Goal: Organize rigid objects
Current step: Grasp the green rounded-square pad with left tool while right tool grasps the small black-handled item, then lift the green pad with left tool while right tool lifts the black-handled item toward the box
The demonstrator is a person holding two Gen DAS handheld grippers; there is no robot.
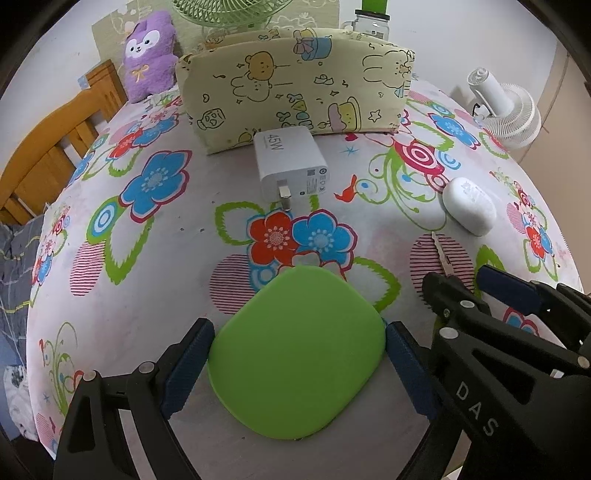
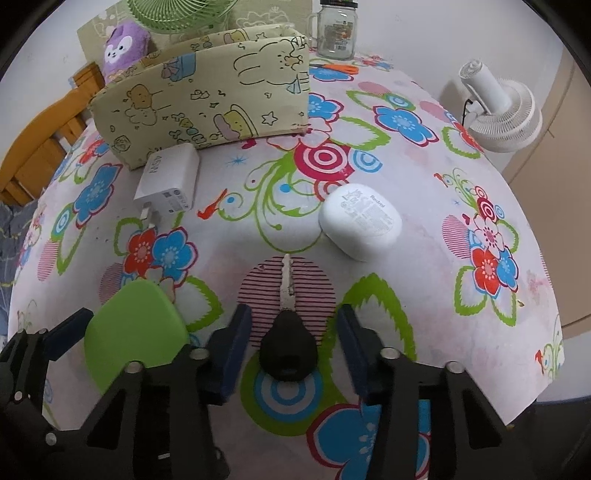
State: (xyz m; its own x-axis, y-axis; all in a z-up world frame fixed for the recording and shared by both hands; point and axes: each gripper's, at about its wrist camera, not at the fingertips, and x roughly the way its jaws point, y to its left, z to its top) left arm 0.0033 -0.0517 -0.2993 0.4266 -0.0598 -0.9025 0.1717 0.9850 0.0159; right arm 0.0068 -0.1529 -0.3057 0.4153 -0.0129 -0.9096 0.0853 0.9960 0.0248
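Observation:
A flat green rounded-square case (image 1: 299,362) lies on the flowered tablecloth, and the blue pads of my left gripper (image 1: 299,326) press on its two sides. In the right wrist view a key with a black head (image 2: 288,350) lies between the fingers of my right gripper (image 2: 293,314); a gap shows on each side of the head, so the jaws stand open around it. A white 45W charger (image 1: 291,166) lies just in front of the cream cartoon-print fabric box (image 1: 295,85). To the right of the key rests a white earbud case (image 2: 360,221).
A white desk fan (image 2: 498,110) stands off the table's right edge. A glass jar (image 2: 337,31) and orange scissors (image 2: 338,68) sit behind the box, with a purple plush (image 1: 149,51) and a green fan (image 1: 229,11). A wooden frame (image 1: 48,155) is at left.

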